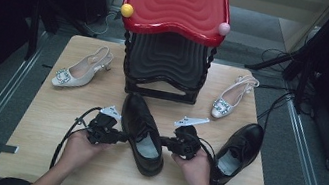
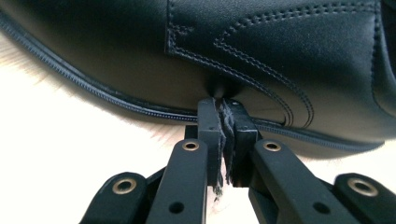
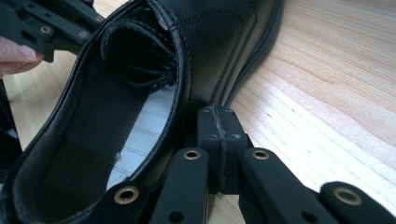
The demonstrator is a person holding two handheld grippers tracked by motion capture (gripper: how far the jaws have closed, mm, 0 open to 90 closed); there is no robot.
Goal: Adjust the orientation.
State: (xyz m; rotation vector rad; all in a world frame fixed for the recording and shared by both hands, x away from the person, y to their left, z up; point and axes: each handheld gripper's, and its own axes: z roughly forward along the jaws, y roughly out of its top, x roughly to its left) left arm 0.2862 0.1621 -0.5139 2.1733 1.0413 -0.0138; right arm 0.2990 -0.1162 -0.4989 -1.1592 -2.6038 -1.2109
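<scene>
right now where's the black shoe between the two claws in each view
High view: black shoe lies at centre front of the table, toe toward the stool.
Left gripper view: its leather side crosses the top, with the shut left claw pressed against it.
Right gripper view: its open inside is at left, beside the shut right claw.
Shared landmark: the shoe's stitched sole edge on the wooden table.

A black shoe point(image 1: 143, 133) lies near the table's point(image 1: 41, 153) front edge, toe toward the person. The left gripper point(image 1: 120, 137) meets its left side, the right gripper point(image 1: 165, 145) its right. A second black shoe point(image 1: 238, 153) lies toward the right edge; two pale heeled shoes point(image 1: 80, 68) point(image 1: 232, 100) flank a black stool point(image 1: 166, 67) at the back.
</scene>
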